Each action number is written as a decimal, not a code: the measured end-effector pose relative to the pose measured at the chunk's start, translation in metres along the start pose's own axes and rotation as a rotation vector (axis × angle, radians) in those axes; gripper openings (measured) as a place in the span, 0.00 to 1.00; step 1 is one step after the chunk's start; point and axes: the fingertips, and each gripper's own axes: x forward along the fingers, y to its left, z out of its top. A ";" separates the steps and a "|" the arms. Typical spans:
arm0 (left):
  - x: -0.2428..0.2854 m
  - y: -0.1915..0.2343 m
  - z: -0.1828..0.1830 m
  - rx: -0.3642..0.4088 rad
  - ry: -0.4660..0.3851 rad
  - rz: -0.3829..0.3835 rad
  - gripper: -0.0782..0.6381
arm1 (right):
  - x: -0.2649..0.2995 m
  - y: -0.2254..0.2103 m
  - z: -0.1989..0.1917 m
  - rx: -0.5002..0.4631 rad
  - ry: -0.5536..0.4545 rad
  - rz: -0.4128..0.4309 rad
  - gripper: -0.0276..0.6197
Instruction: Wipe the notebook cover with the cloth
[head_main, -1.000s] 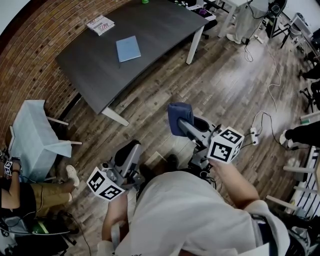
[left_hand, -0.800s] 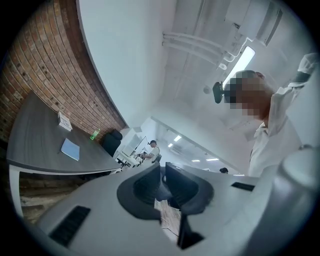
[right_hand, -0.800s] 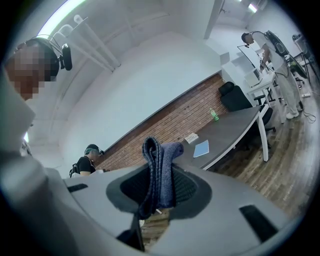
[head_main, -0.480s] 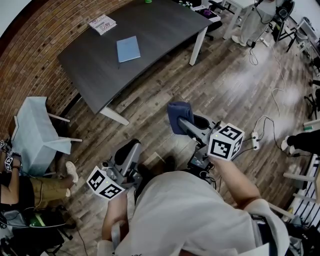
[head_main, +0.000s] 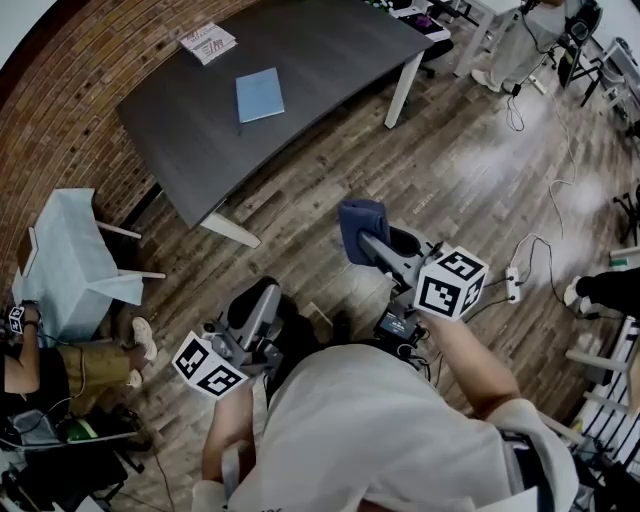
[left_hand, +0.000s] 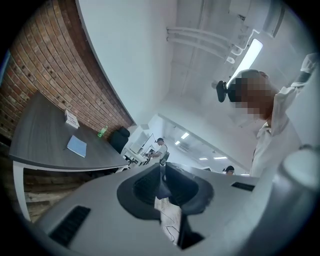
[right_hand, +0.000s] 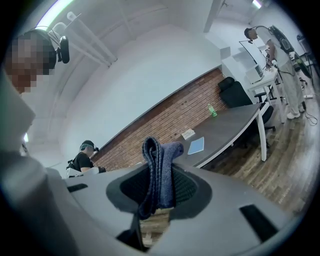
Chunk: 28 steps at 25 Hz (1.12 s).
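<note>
**A:** Brick wall (head_main: 60, 130) on the far left, with a draped chair (head_main: 65, 265) below it. How is the left hand-held gripper (left_hand: 162, 175)?

**B:** Its jaws are together on nothing. It is held low at the person's side.

**A:** And the notebook (head_main: 260, 95)?

**B:** It lies flat on the dark surface (head_main: 330, 50), well apart from both grippers, with open floor (head_main: 330, 180) between. A booklet (head_main: 208, 41) lies near it, toward the wall.

**A:** How would it handle?

**B:** It looks thin and light. I'd expect it to slide on that smooth top under a wipe. The empty left tool could pin a corner while the other one wipes.

**A:** And on the right?

**B:** The right hand-held gripper (right_hand: 159, 185) is clamped on the cloth (head_main: 360, 228). The cloth is blue, folded and soft, and its fold stands up past the jaws. It should flatten easily against the cover, so that free fold is the part to wipe with.

**A:** Is anything in the way?

**B:** Only the walk to the surface. The near table leg (head_main: 232, 230) is to be cleared. A power strip (head_main: 514, 284) lies on the floor further right, off the likely path.
</note>
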 end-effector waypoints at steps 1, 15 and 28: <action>0.000 0.003 0.001 -0.002 0.001 0.002 0.17 | 0.003 -0.001 0.001 0.003 0.002 -0.001 0.21; 0.034 0.129 0.064 -0.010 0.073 -0.022 0.17 | 0.120 -0.028 0.040 0.004 0.014 -0.112 0.22; 0.046 0.235 0.117 0.036 0.129 -0.037 0.17 | 0.219 -0.044 0.084 0.035 -0.024 -0.204 0.22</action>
